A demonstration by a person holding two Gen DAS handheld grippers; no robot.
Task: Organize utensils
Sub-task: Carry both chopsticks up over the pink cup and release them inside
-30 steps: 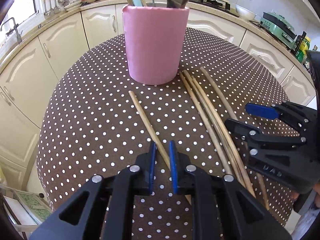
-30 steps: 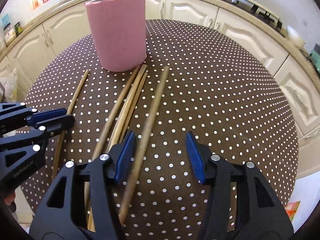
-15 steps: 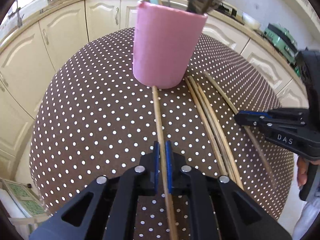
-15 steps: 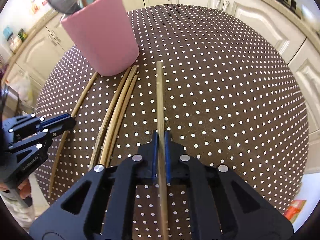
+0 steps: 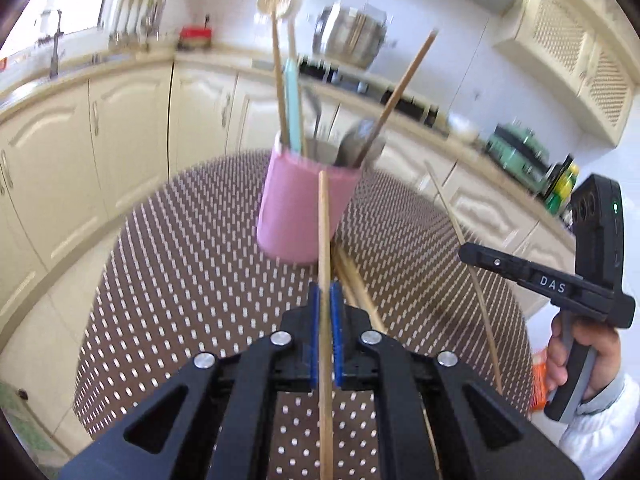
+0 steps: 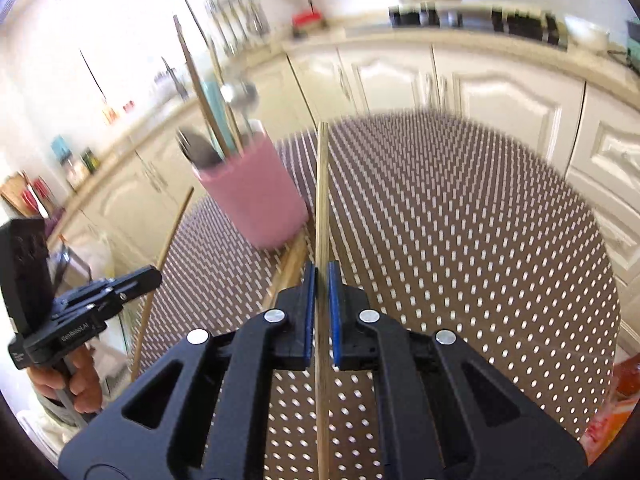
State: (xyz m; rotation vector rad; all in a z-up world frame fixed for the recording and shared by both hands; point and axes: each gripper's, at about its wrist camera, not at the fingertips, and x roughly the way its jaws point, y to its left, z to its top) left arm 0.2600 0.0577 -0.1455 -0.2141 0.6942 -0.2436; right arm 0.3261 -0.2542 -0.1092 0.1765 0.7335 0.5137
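1. Left gripper (image 5: 325, 300) is clamped tight on one wooden stick (image 5: 324, 240), which is off the table and aimed at the pink cup (image 5: 298, 208).
2. Right gripper (image 6: 321, 280) pinches its own stick (image 6: 322, 200) the same way; the lower end runs out of frame.
3. More loose sticks (image 5: 352, 276) lie on the dotted tablecloth (image 5: 180, 280) by the cup, mostly hidden behind the jaws.
4. Motion blur makes the spoons (image 5: 356, 146) in the cup hard to read.

One pink holder (image 5: 304, 216), two grippers
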